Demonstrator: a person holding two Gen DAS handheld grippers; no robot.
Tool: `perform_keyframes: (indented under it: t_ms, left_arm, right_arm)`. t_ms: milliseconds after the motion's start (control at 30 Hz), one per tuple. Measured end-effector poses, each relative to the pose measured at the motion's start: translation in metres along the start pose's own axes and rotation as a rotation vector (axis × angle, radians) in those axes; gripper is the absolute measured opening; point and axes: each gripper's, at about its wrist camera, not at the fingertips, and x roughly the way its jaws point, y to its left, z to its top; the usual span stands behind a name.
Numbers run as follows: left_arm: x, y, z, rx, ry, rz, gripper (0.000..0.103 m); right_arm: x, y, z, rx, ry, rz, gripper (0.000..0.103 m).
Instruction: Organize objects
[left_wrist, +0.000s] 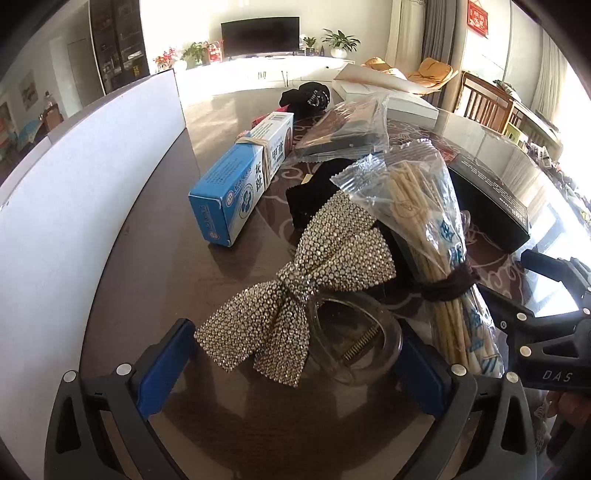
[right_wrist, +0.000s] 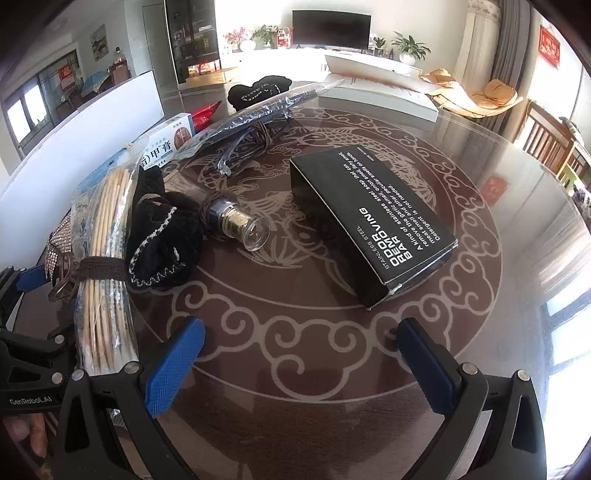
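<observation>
A rhinestone bow hair clip (left_wrist: 306, 273) with a clear claw lies on the round dark table (left_wrist: 240, 424), between the wide-open blue fingers of my left gripper (left_wrist: 295, 363), not gripped. A bundle of wrapped chopsticks (left_wrist: 432, 229) tied with a brown band lies just right of it; it also shows in the right wrist view (right_wrist: 101, 258). My right gripper (right_wrist: 299, 350) is open and empty above the table, with a black soap-bar box (right_wrist: 373, 221) ahead right and a small glass bottle (right_wrist: 236, 221) ahead left.
A blue medicine box (left_wrist: 240, 177) lies at left beside a white board (left_wrist: 74, 206). Black fabric pouches (right_wrist: 166, 240), a plastic-wrapped packet (left_wrist: 343, 129) and white boxes (right_wrist: 380, 96) lie farther back. The right gripper's body (left_wrist: 546, 325) is at the left view's right edge.
</observation>
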Motion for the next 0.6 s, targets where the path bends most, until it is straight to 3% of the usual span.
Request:
perform_keyframes:
  t_ms: [600]
  left_arm:
    - [-0.005, 0.001, -0.003, 0.000, -0.011, -0.002, 0.103]
  right_arm:
    - [-0.003, 0.002, -0.002, 0.001, -0.001, -0.012, 0.103]
